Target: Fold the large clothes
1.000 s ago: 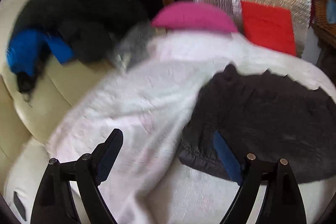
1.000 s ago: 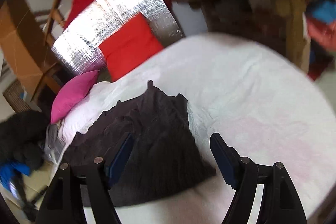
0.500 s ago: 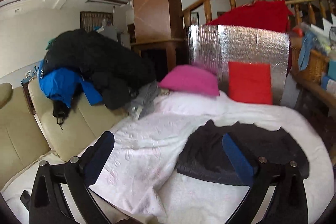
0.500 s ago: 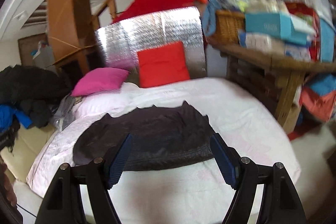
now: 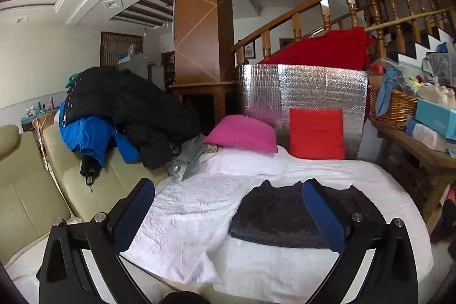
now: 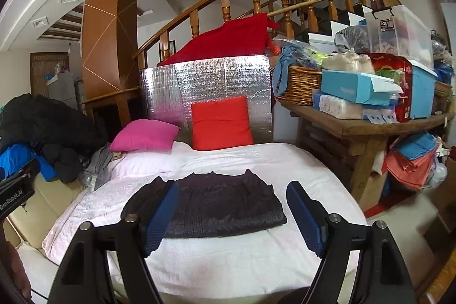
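Blue pads are lining the fingers of the left gripper [image 5: 228, 207], whose jaws are standing wide apart with nothing between them, having just been opening. The right gripper [image 6: 232, 211] is also hanging spread, its jaws clamping nothing. Both are hovering above a folded dark garment [image 6: 211, 210], which is lying flat near the front middle of a white quilted cover [image 6: 285, 170]. Beyond it, a pink cushion [image 6: 144, 136] and a red cushion [image 6: 221, 123] are leaning by a silver foil panel [image 6: 222, 76]. To the left, a pile of black and blue coats [image 5: 119, 110] is sitting on a cream sofa [image 5: 31, 190]. To the right, a wooden table [image 6: 367, 127] is carrying boxes and a wicker basket [image 6: 299, 84].
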